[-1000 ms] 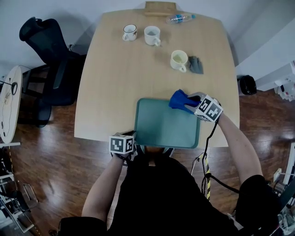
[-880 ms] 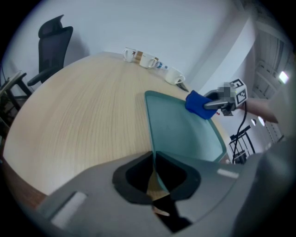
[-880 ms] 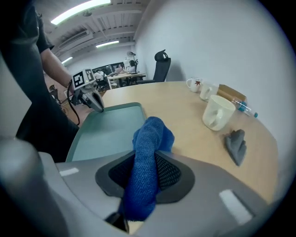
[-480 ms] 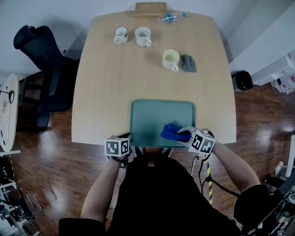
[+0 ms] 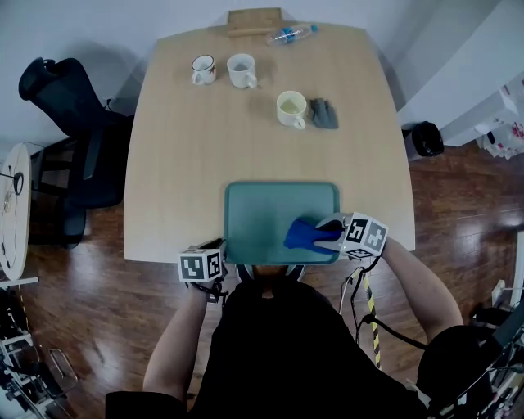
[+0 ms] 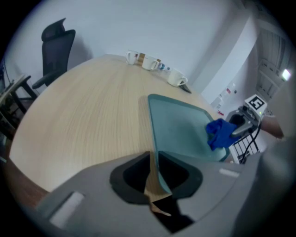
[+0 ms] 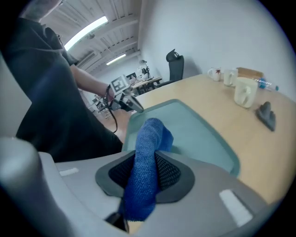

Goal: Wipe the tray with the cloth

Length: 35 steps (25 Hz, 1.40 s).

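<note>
A teal tray (image 5: 274,209) lies at the near edge of the wooden table (image 5: 188,155). My right gripper (image 5: 329,234) is shut on a blue cloth (image 5: 306,234), which rests on the tray's near right part. In the right gripper view the cloth (image 7: 147,157) fills the gap between the jaws of that gripper (image 7: 145,163) and droops onto the tray (image 7: 194,132). My left gripper (image 5: 227,255) is at the tray's near left corner. In the left gripper view this gripper (image 6: 154,163) is shut on the tray's rim (image 6: 154,134), with the cloth (image 6: 221,133) at the right.
At the far side of the table stand two white mugs (image 5: 203,69) (image 5: 241,70), a cream mug (image 5: 291,109) beside a grey rag (image 5: 323,114), a water bottle (image 5: 286,34) and a wooden block (image 5: 254,20). A black office chair (image 5: 70,123) stands left of the table.
My right gripper has drawn the blue cloth from the tray's far right corner down to its near right part. The left gripper has stayed at the tray's near left corner.
</note>
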Available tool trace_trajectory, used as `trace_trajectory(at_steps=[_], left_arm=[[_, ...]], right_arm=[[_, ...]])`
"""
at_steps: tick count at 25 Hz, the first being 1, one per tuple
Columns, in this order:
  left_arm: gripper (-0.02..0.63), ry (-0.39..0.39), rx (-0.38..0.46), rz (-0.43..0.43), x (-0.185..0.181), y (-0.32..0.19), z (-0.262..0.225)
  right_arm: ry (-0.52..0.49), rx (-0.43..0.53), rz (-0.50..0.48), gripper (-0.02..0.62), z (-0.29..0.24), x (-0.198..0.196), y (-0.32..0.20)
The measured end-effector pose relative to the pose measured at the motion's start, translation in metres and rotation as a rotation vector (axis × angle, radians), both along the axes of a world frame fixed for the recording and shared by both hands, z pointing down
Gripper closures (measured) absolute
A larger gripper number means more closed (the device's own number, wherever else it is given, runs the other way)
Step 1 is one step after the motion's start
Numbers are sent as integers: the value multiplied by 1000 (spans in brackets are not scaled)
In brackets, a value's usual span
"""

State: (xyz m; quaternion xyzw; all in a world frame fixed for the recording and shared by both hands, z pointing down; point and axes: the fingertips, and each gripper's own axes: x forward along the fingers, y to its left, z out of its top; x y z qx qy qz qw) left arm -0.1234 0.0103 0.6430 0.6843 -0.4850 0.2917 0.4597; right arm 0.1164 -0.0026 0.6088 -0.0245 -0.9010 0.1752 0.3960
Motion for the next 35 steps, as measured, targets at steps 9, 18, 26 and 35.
trace_trajectory(at_steps=[9,18,26,35], left_arm=[[549,-71,125,412,96,-27,-41],[603,35,-31,392,120,-24,7],[604,52,-44,329,116,-26,7],[604,25,-24,327,113,-26,7]], right_arm=[[115,354,125,488,-19,35,-149],[117,324,-60,488,8,28,-65],[39,182,-132,488,6,28,39],[-208,-104,350,488,-26,48,20]])
